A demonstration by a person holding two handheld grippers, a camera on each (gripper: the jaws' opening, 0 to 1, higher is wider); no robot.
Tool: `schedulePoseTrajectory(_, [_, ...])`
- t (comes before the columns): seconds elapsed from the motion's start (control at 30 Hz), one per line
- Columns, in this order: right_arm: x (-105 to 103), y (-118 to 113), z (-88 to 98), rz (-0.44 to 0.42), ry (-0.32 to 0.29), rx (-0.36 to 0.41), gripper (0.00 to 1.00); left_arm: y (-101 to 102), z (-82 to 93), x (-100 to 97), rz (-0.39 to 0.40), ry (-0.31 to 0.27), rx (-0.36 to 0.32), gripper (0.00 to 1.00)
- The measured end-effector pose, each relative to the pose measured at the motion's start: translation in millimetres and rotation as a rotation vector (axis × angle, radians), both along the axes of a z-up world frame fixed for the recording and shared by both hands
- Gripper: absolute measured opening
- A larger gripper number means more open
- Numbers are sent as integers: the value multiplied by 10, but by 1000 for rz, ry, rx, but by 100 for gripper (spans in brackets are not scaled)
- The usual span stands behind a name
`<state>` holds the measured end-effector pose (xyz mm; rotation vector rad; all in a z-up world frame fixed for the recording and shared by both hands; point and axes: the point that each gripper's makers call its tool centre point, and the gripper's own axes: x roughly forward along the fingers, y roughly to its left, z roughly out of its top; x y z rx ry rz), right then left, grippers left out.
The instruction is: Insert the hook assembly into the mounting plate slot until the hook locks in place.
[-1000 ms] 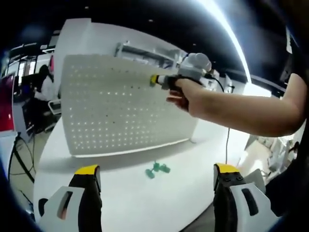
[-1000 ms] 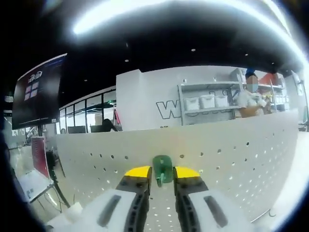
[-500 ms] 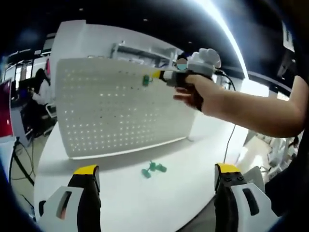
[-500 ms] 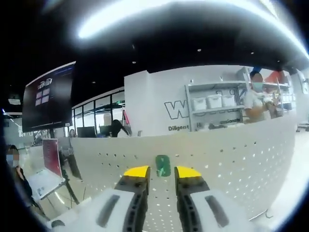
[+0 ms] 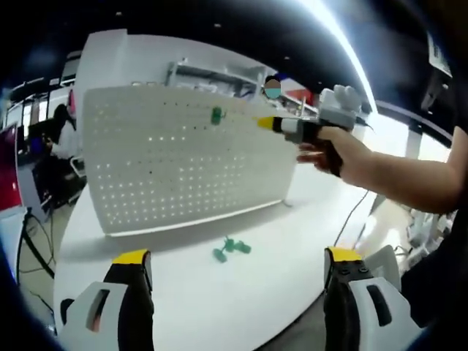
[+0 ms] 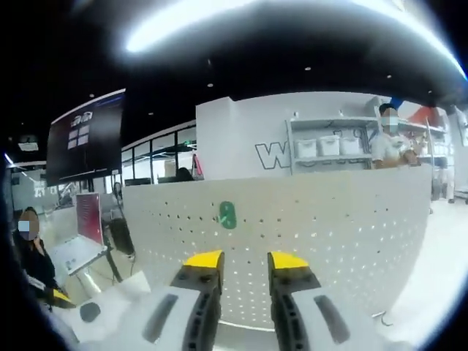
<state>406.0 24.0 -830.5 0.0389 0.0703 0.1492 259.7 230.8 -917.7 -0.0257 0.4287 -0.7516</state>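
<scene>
A white perforated mounting plate (image 5: 175, 164) stands upright on the white table (image 5: 190, 307). One green hook (image 5: 216, 115) sits in the plate near its top edge, with nothing holding it. In the right gripper view the same hook (image 6: 227, 215) hangs on the plate (image 6: 336, 234), well beyond my right gripper (image 6: 245, 260), whose jaws stand a little apart with nothing between them. A hand carries the right gripper (image 5: 267, 123) to the right of the hook, clear of the plate. My left gripper (image 5: 238, 256) is wide open, low over the table. A few spare green hooks (image 5: 230, 248) lie in front of the plate.
A cable (image 5: 353, 219) runs across the table at the right. The table's rounded edge falls away at the left. Behind the plate are a shelf with white bins (image 6: 318, 150), a dark screen (image 6: 86, 135) and people sitting and standing.
The right gripper let go of the green hook, left it on the plate and drew back to the right. The left gripper stayed where it was.
</scene>
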Motion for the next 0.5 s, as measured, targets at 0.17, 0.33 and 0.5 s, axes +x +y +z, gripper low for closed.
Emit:
schedulePoseTrajectory(0.17, [-155,-32,-260,69,77,-56,22,14,-31,-15,-1,3,19,98])
schedulePoseTrajectory(0.33, [-388,-48,-528,112,149,-75,23,31,-93,-44,2,25,30,98])
schedulePoseTrajectory(0.5, [-656,-48,-849,156,219,-124,23,36,-176,-88,5,55,25,99])
